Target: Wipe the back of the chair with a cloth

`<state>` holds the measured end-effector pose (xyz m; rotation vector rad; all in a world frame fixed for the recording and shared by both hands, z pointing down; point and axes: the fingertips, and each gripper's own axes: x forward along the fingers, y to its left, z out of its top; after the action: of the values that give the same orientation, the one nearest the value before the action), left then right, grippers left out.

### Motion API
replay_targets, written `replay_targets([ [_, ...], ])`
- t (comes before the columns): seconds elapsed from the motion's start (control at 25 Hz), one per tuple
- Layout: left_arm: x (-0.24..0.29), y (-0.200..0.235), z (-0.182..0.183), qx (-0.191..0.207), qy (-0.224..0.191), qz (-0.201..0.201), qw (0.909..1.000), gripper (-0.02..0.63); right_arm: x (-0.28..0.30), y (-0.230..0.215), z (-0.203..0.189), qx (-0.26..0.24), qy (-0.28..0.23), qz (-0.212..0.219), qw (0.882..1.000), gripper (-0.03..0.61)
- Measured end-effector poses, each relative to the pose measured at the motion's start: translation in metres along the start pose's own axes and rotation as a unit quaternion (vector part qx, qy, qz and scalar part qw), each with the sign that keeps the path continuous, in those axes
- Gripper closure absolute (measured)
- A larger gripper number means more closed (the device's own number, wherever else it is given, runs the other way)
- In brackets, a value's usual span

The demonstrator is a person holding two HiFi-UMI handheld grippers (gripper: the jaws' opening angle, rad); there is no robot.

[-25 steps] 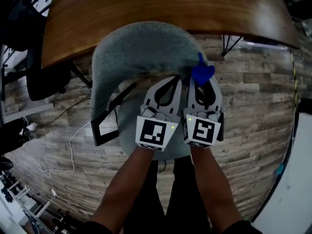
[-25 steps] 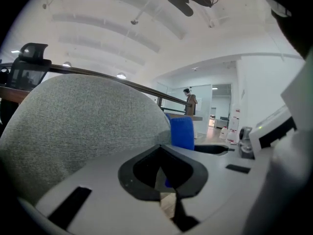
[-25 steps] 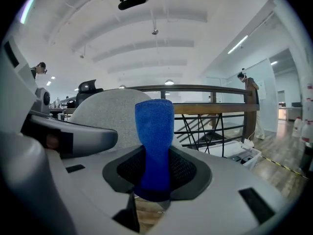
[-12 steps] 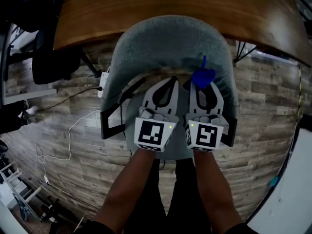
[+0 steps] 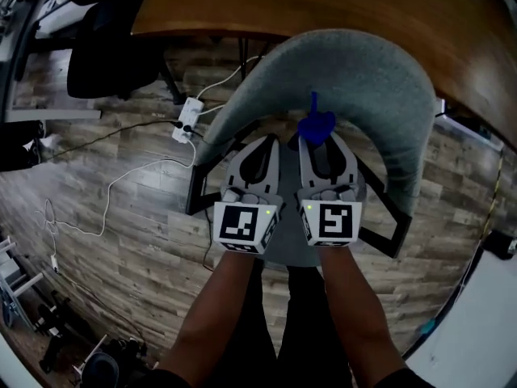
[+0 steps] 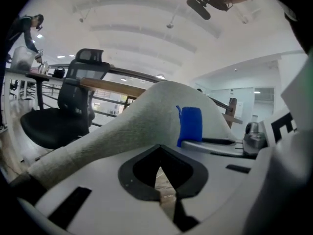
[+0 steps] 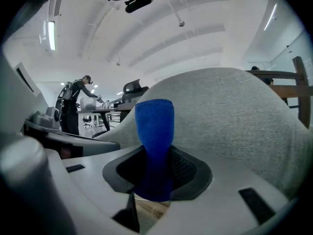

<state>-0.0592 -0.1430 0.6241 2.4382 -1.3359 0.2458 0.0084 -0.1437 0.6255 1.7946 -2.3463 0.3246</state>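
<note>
One chair [image 5: 347, 71], one cloth [image 5: 316, 126] pinched by right claw [image 5: 320, 145].

Chair back [image 5: 355, 71]: grey woven fabric, matt, slightly rough. Cloth [image 5: 315, 126]: blue, soft napped textile, matt. Left gripper [image 5: 271, 141] & right gripper [image 5: 317, 141]: smooth pale-grey plastic, matt, w/ black inner lining. Table [image 5: 323, 6]: brown wood, smooth, slight sheen. Floor [image 5: 121, 241]: grey-brown wood-look planks, matt, grainy
</note>
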Motion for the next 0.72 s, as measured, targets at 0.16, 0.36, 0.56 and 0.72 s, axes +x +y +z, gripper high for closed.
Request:
replay_targets([
  [0.16, -0.019, 0.033, -0.003, -0.015, -0.006, 0.044, 0.9989, 0.611, 0.018, 0.033, 0.002, -0.017, -0.001, 0.049, 0.999, 0.443],
  [0.36, -0.037, 0.055, 0.0, -0.026, -0.02, 0.076, 0.9966, 0.611, 0.033, 0.071, 0.002, -0.04, -0.003, 0.098, 0.994, 0.443],
  [0.56, -0.047, 0.069, -0.002, -0.027, -0.023, 0.092, 0.9951, 0.611, 0.041, 0.1, -0.005, -0.053, 0.009, 0.134, 0.99, 0.443],
  [0.72, -0.047, 0.072, -0.002, -0.029, -0.024, 0.1, 0.9943, 0.611, 0.05, 0.109, -0.012, -0.05, 0.029, 0.155, 0.986, 0.443],
])
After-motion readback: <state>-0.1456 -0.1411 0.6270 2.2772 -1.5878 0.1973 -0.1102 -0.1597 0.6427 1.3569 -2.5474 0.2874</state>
